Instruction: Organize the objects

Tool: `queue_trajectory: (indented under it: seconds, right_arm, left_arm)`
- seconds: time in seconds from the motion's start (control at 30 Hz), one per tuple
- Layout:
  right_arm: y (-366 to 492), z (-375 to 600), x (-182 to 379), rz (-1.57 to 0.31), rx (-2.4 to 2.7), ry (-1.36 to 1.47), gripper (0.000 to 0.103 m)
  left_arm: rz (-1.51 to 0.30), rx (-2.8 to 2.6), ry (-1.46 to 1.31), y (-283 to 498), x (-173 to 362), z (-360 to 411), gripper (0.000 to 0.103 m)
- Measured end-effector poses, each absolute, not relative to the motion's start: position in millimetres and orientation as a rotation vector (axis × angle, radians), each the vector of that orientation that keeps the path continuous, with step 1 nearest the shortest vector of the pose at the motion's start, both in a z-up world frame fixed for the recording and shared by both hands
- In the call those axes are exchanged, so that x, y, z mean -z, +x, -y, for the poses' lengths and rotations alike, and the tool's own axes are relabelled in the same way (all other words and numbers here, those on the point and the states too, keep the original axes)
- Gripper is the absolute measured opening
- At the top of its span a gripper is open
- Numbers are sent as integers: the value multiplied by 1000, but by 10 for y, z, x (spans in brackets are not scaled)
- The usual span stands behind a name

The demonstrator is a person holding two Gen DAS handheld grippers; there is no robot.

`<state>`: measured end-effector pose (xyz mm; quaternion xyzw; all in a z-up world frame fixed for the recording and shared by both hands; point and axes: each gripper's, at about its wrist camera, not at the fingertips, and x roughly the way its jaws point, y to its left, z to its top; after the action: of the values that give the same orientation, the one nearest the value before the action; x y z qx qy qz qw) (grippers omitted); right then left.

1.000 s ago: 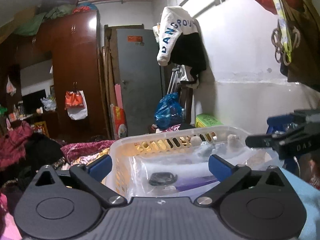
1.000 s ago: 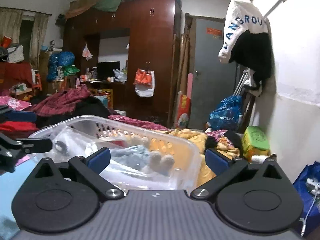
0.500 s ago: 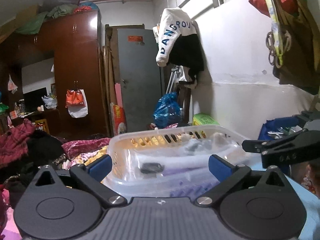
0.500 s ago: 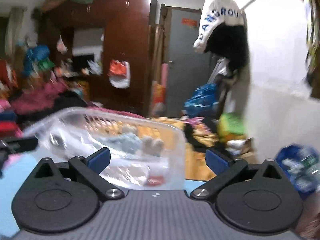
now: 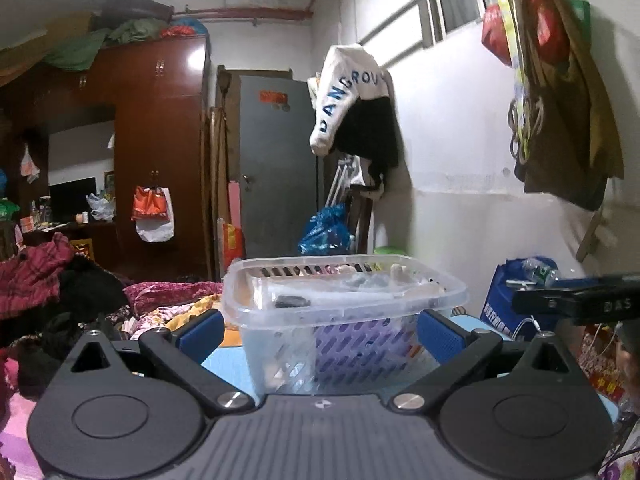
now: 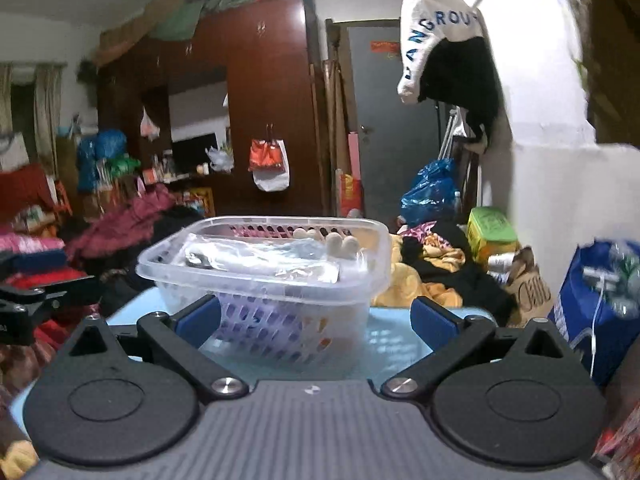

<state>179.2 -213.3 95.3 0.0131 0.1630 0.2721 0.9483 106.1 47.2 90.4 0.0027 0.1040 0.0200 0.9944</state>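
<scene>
A clear plastic basket (image 5: 344,312) with slotted sides stands on a light blue table (image 5: 224,360). It holds plastic-wrapped items, a dark object and pale soft things. It also shows in the right wrist view (image 6: 272,280). My left gripper (image 5: 320,330) is open and empty, its blue pads either side of the basket's near wall. My right gripper (image 6: 316,318) is open and empty, just in front of the basket. Each gripper's black arm shows at the edge of the other's view.
The blue table (image 6: 400,340) carries the basket. Piles of clothes (image 6: 432,272) and a green box (image 6: 490,228) lie behind it. A blue bag (image 6: 600,300) stands at the right by the white wall. A wardrobe and grey door stand at the back.
Both grippers have drawn back and dropped, so the basket now appears from the side, farther off and standing on the blue table. Both stay open.
</scene>
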Motion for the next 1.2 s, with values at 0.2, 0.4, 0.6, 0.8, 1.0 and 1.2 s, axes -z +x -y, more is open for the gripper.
queue_trajectory:
  seconds: [0.2, 0.4, 0.6, 0.8, 1.0, 1.2]
  right_arm:
    - [1584, 2152, -877, -294, -530, -5, 103]
    - [1612, 2024, -856, -288, -523, -51, 103]
    - [1591, 2012, -796, -289, -507, -53, 103]
    - [1523, 1994, -737, -301, -509, -54, 103]
    - [1495, 1988, -707, -310, -522, -49, 103]
    - [1497, 1984, -680, -319, -517, -45, 103]
  left_arm:
    - [-231, -46, 39, 1006, -852, -389, 103]
    - [-261, -30, 36, 1064, -815, -325, 103]
    - [-280, -25, 14, 1091, -778, -350, 103]
    - [-295, -28, 11, 1091, -752, -319, 103]
    - [-308, -31, 5, 1124, -727, -307, 103]
    - [-313, -29, 2, 1134, -711, -288, 103]
